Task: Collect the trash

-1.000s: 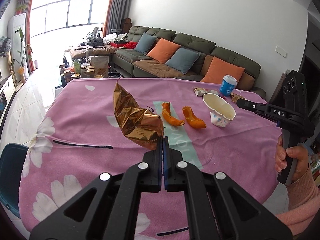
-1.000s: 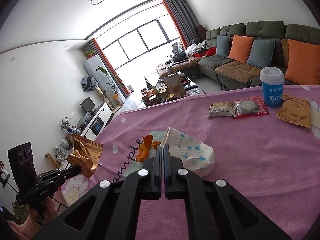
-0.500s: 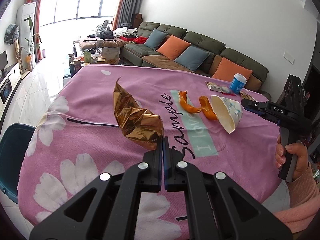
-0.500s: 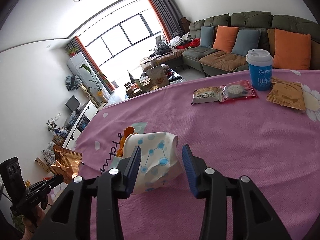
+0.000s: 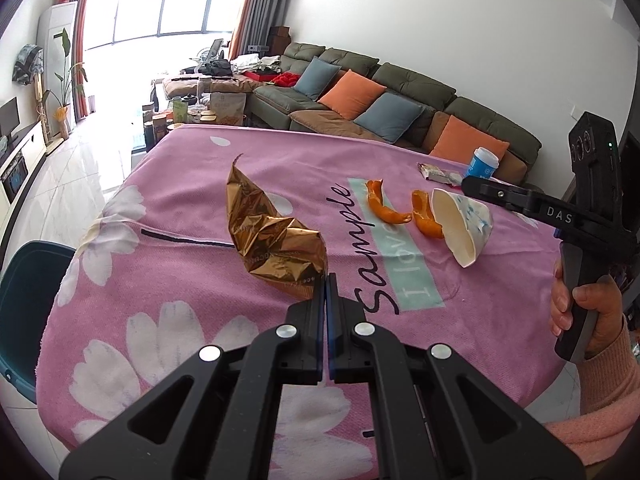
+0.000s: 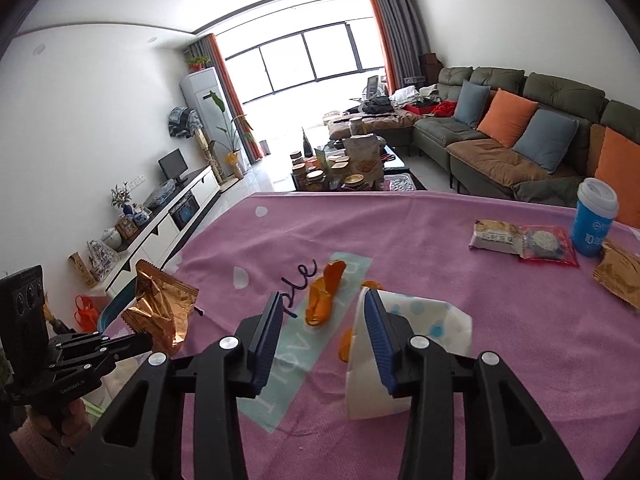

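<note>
We hold the left gripper [image 5: 326, 280] with its fingers pressed flat together on the bottom edge of a crumpled gold foil snack bag [image 5: 272, 236], which rises up and to the left of the fingertips, lifted over the pink floral tablecloth [image 5: 192, 168]. A dark teal bin [image 5: 28, 300] sits low and far to the left of those fingers, beyond the table edge; we judge it to be the destination.

Our right gripper [image 6: 322, 316] is spread wide and grips nothing. Its right finger [image 6: 376, 332] lies against the rim of a tipped white paper cup [image 6: 420, 340] with a blue dot pattern; whether it sits inside the mouth we cannot tell. Orange peel pieces [image 6: 324, 296] lie just ahead, between the two fingers.

The step in hand appears to be taking up the cup. We recommend setting one finger inside the rim and one outside, then closing gently, as the thin wall will likely crush or slip. The left grip looks shallow, so the bag should be carried steadily.
</note>
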